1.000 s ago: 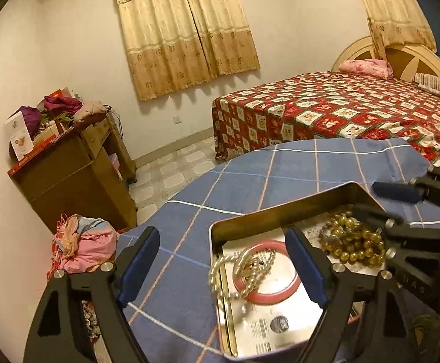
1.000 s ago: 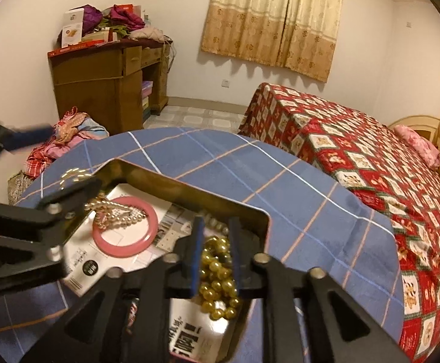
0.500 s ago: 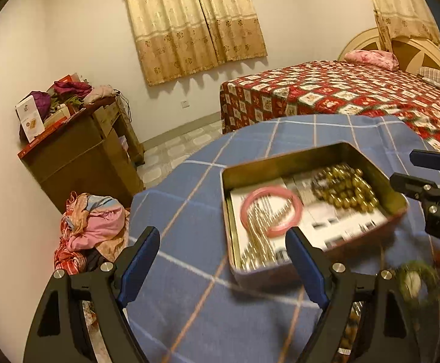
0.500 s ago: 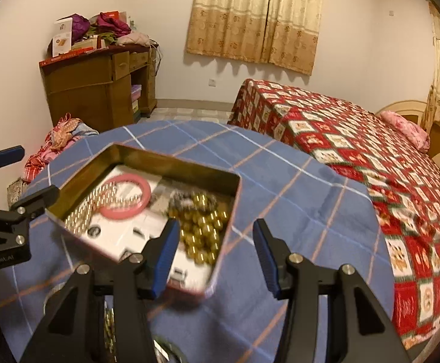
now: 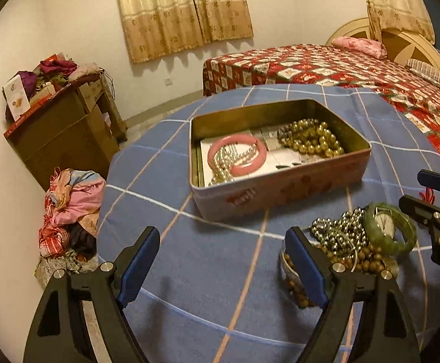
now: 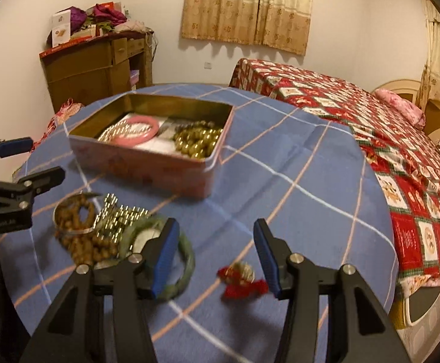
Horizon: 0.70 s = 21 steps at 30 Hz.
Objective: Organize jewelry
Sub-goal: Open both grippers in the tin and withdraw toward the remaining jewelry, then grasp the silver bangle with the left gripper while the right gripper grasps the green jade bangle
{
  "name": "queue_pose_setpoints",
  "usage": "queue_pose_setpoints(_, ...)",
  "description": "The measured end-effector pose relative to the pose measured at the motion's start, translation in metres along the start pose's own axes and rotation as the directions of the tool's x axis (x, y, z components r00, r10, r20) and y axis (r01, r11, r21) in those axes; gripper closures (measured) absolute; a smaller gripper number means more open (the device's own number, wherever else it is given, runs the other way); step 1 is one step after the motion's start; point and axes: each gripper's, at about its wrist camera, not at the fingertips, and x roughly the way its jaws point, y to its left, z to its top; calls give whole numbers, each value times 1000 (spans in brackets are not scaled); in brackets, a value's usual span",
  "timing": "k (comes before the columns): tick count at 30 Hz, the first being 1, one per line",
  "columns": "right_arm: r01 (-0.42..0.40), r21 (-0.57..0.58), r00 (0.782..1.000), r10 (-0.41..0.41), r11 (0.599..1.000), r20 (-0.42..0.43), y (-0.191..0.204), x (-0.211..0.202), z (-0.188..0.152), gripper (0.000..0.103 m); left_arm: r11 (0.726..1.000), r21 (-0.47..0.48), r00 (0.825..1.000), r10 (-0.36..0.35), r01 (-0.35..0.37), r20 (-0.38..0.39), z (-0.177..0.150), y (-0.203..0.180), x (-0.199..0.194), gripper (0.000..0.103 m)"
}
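An open pink tin on the blue checked table holds a pink bangle, white pearls and gold beads. In front of it lies a loose pile: silver beads, brown wooden beads, a green bangle around a watch. A red and gold ornament lies apart on the cloth. My left gripper is open and empty, left of the pile. My right gripper is open and empty above the ornament.
The round table is covered in blue checked cloth and drops off on all sides. A bed with a red quilt stands to the right. A wooden desk and a heap of clothes are on the left.
Both grippers have pulled back from the tin toward the near side of the table. The right gripper was shut on the gold beads in the tin; it has let go and opened.
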Motion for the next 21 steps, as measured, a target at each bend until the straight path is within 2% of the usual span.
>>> queue_pose_setpoints(8, -12, -13, 1000, 12, 1000, -6, 3, 2, -8, 50, 999, 8, 998, -38, 38, -49, -8, -9, 6, 18)
queue_pose_setpoints(16, -5, -22, 1000, 5, 1000, -18, 5, 6, -15, 50, 999, 34, 998, -12, 14, -64, -11, -11, 8, 18)
queue_pose_setpoints(17, -4, -24, 1000, 4, 1000, -18, 6, 6, -15, 50, 999, 34, 998, -12, 15, -66, -11, -12, 8, 23)
queue_pose_setpoints(18, -5, -26, 1000, 4, 1000, -18, 6, 6, -15, 50, 999, 30, 997, -15, 17, -73, -10, -11, 8, 35)
queue_pose_setpoints(21, -10, -30, 1000, 10, 999, -23, 7, 6, -16, 55, 999, 10, 996, -35, 36, -86, -9, -6, 7, 37)
